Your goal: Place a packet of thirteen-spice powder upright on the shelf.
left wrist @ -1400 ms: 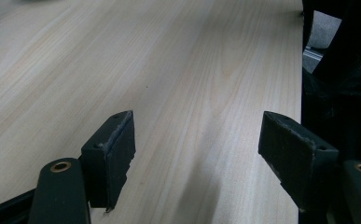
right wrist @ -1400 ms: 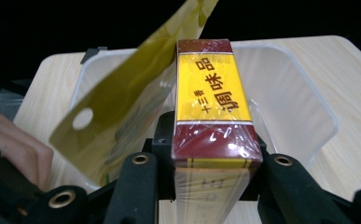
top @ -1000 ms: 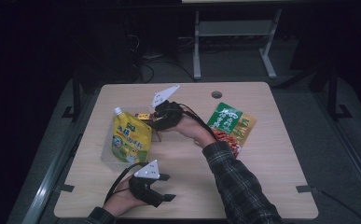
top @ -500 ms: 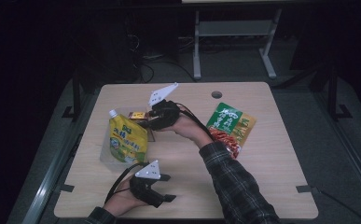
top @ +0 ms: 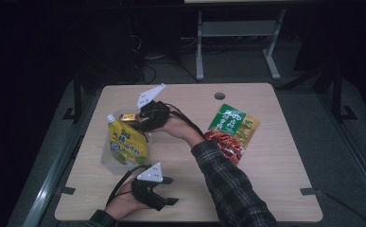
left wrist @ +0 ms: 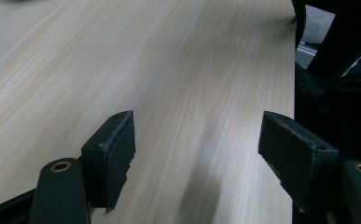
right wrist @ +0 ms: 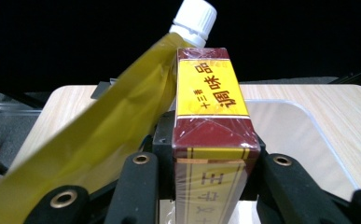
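1. Box (right wrist: pixel 213 135): one small red and yellow box, pinched tight in the right gripper (top: pixel 143 118), above the table (top: pixel 275 170).
2. One yellow pouch (top: pixel 126 144) leans against it.
3. One green packet (top: pixel 230 127) lies well apart.
4. Left gripper (left wrist: pixel 197 154) rests wide open, holding nothing.

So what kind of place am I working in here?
Probably a lab or recording workspace, not a kitchen: a bare wooden table with a cable hole, a dark room with cables on the floor, and packaged groceries like the yellow pouch.
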